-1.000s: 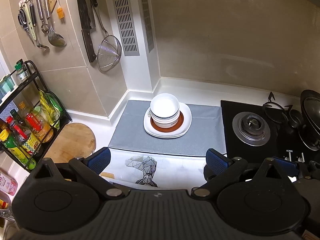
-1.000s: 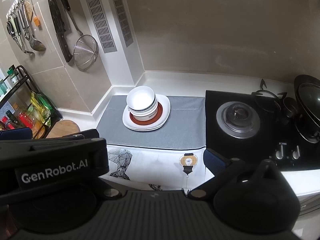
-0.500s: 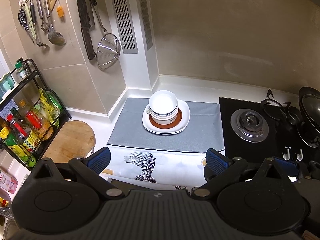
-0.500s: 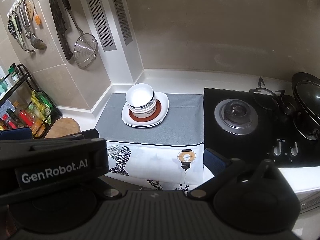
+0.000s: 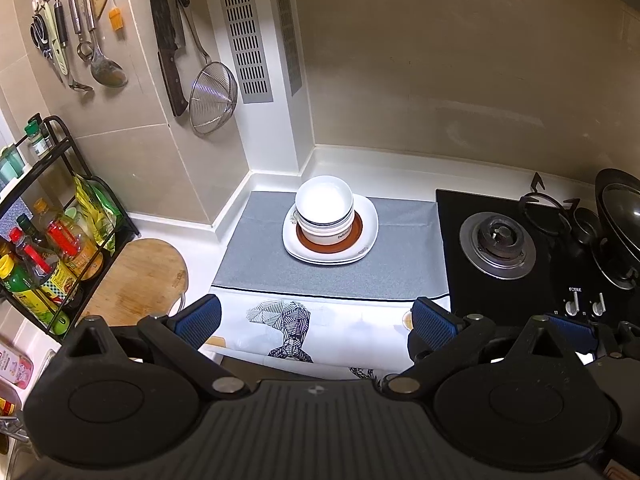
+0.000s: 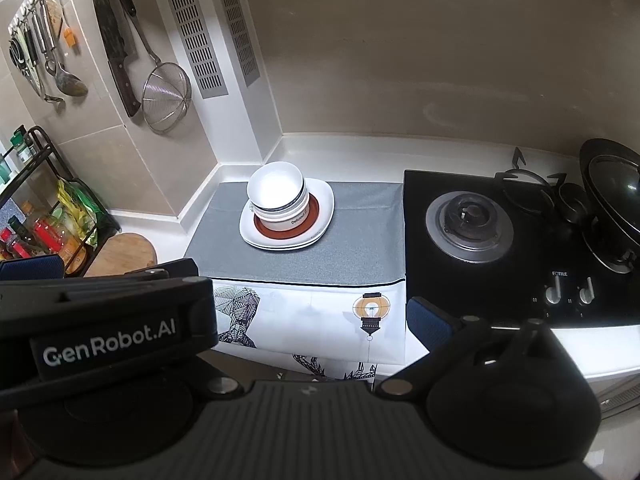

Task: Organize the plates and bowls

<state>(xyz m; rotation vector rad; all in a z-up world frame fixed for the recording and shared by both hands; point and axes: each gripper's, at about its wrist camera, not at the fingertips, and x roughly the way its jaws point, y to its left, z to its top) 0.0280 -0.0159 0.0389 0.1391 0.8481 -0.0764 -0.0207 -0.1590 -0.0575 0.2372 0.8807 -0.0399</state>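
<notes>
Home kitchen: gas hob, hanging utensils, condiment rack.

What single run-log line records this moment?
stage: bowls stacked on plates | left claw: open, empty | right claw: open, empty | contact: none

Bowls stacked on plates; left tongs spread, empty

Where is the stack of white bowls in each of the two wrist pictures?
Left wrist view: the stack of bowls stands at the middle of the picture, on the plates on the grey mat.
Right wrist view: the stack of bowls stands left of the middle, a little higher up.
Shared landmark: the wire strainer hanging on the wall, up and left of the bowls.
</notes>
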